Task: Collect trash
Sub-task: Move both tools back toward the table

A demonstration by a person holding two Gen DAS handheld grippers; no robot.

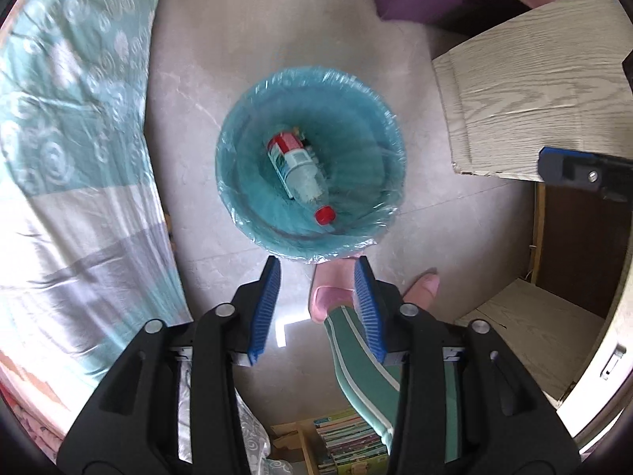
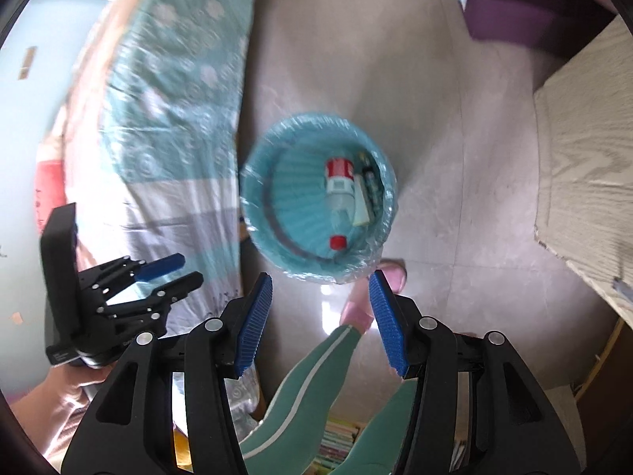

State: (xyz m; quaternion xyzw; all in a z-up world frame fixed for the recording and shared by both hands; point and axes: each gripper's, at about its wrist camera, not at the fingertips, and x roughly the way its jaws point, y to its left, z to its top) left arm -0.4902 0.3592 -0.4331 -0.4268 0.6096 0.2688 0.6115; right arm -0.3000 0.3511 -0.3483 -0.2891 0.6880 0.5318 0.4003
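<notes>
A teal waste bin [image 1: 237, 182] lined with a clear bag stands on the floor; it also shows in the right wrist view [image 2: 261, 206]. A plastic bottle [image 1: 300, 170] with a red cap and red label lies inside it, also in the right wrist view [image 2: 340, 194], next to a pale tube [image 2: 362, 202]. My left gripper [image 1: 318, 277] is open and empty above the bin's near rim; it also shows from the side in the right wrist view [image 2: 182, 273]. My right gripper [image 2: 320, 291] is open and empty above the bin; one of its fingers [image 1: 569, 168] shows at the right of the left wrist view.
A bed with a teal patterned sheet [image 1: 71, 138] runs along the left. A wooden cabinet [image 1: 526, 103] stands at the right. The person's green-trousered legs and pink slippers [image 1: 328, 297] stand just below the bin. Books [image 1: 348, 443] lie on a low shelf.
</notes>
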